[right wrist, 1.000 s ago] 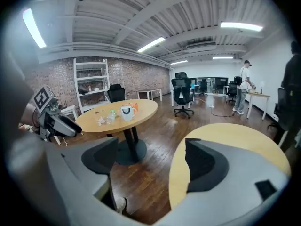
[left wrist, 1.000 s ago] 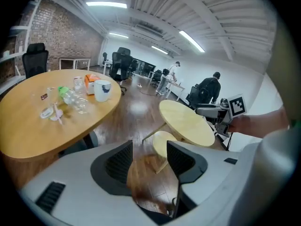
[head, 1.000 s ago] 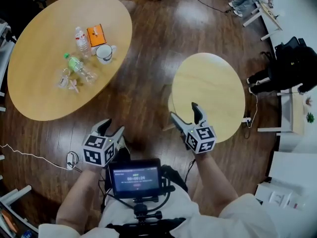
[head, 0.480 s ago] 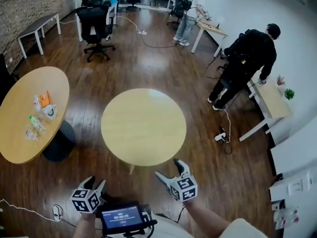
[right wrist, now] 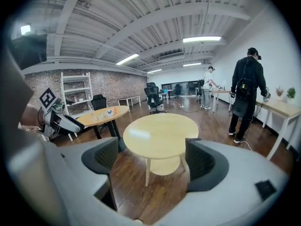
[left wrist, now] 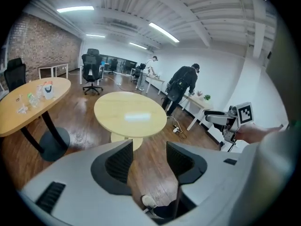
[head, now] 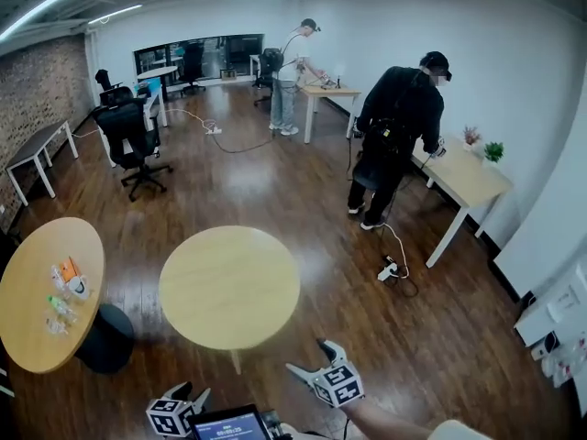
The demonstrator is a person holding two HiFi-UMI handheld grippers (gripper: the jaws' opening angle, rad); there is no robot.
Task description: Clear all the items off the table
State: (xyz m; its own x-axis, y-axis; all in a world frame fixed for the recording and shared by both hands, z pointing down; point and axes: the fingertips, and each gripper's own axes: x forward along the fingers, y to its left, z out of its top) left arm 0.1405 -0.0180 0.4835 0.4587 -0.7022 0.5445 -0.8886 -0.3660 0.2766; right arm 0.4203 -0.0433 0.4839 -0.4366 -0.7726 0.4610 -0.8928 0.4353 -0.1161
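Observation:
The items lie on an oval wooden table [head: 27,333] at the far left: an orange box [head: 68,269], a white mug [head: 79,288] and clear bottles [head: 59,311]. The same table [left wrist: 28,108] [right wrist: 104,114] shows small and far in both gripper views. A bare round wooden table [head: 229,287] stands straight ahead of me. My left gripper [head: 188,392] and right gripper [head: 307,356] sit low at the bottom edge, both open and holding nothing, well short of either table. Each gripper view looks between open jaws at the round table [left wrist: 129,113] [right wrist: 162,132].
A person in black [head: 396,126] stands by a desk [head: 463,177] at the right, with a cable and power strip [head: 389,269] on the floor beside it. Another person [head: 293,71] works at the back. A black office chair [head: 133,136] stands back left.
The head view has swung up from looking straight down at the tables to taking in the whole room. Both grippers have sunk to the frame's bottom and stay open.

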